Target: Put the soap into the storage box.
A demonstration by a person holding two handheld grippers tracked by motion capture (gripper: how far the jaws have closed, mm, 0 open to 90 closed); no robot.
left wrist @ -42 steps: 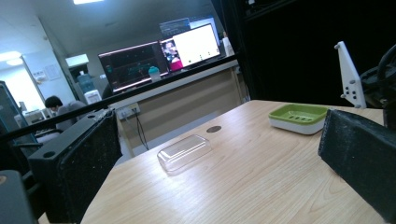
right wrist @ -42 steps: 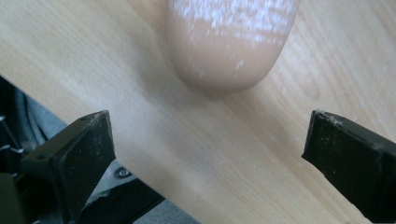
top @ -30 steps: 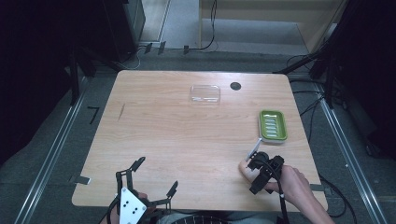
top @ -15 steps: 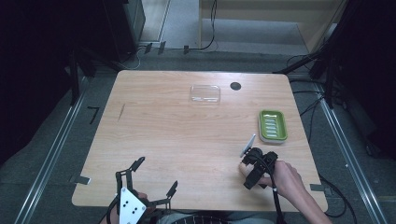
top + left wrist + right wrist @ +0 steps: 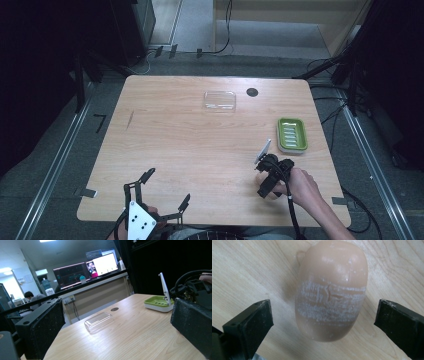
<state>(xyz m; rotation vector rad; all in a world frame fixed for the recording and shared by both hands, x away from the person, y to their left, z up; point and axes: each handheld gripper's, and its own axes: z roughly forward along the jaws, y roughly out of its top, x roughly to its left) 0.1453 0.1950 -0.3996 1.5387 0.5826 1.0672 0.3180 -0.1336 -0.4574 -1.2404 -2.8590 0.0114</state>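
A peach-coloured oval soap bar with a whitish scuffed band lies on the wooden table. My right gripper points down over it, open, one jaw on each side and neither touching. In the high view the right gripper is near the table's front right, with the soap hidden under it. A green ribbed soap dish sits just beyond it. My left gripper rests open at the front edge with nothing between its jaws.
A clear plastic lid lies at the back middle, beside a small black disc. The left gripper view shows the lid, the green dish and the right gripper farther off. Dark floor and cables surround the table.
My right gripper has shifted a little left and away from the front edge, with its jaws still apart. The left gripper has stayed where it was.
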